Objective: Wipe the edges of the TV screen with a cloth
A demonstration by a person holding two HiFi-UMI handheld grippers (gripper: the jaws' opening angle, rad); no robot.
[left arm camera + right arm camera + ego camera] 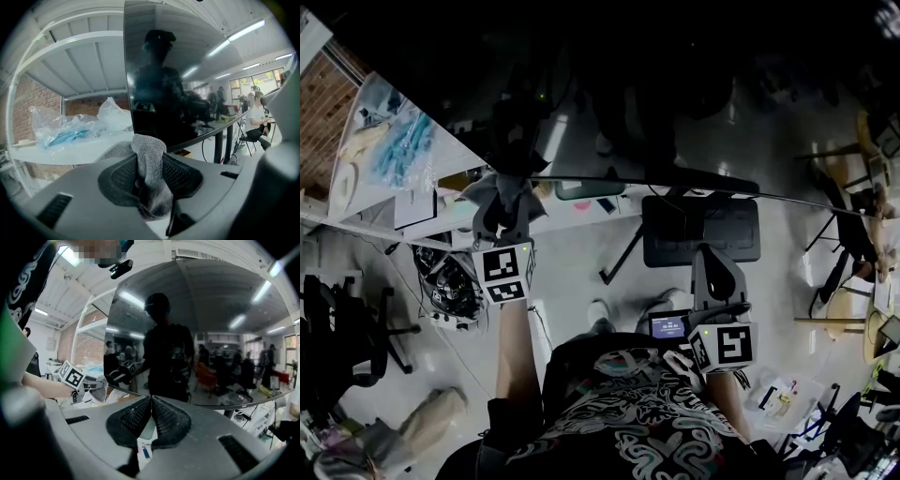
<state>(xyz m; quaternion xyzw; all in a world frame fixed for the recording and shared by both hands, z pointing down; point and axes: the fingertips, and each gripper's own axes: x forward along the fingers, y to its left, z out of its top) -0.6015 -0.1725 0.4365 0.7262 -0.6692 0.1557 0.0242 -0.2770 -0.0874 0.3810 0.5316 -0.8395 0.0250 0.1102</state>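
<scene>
The TV screen shows edge-on from above as a thin dark line. It fills the left gripper view as a black glossy panel and the right gripper view as a mirror-like panel. My left gripper is shut on a grey cloth, which sits at the screen's left end. The cloth bulges out between the jaws, close to the screen's lower left corner. My right gripper is shut and empty, in front of the screen's lower edge. From there the left gripper and the cloth are in sight.
A white shelf with plastic bags stands left of the screen. The TV's dark stand base lies below on the floor. A cable tangle and an office chair are at the left. People sit at the far right.
</scene>
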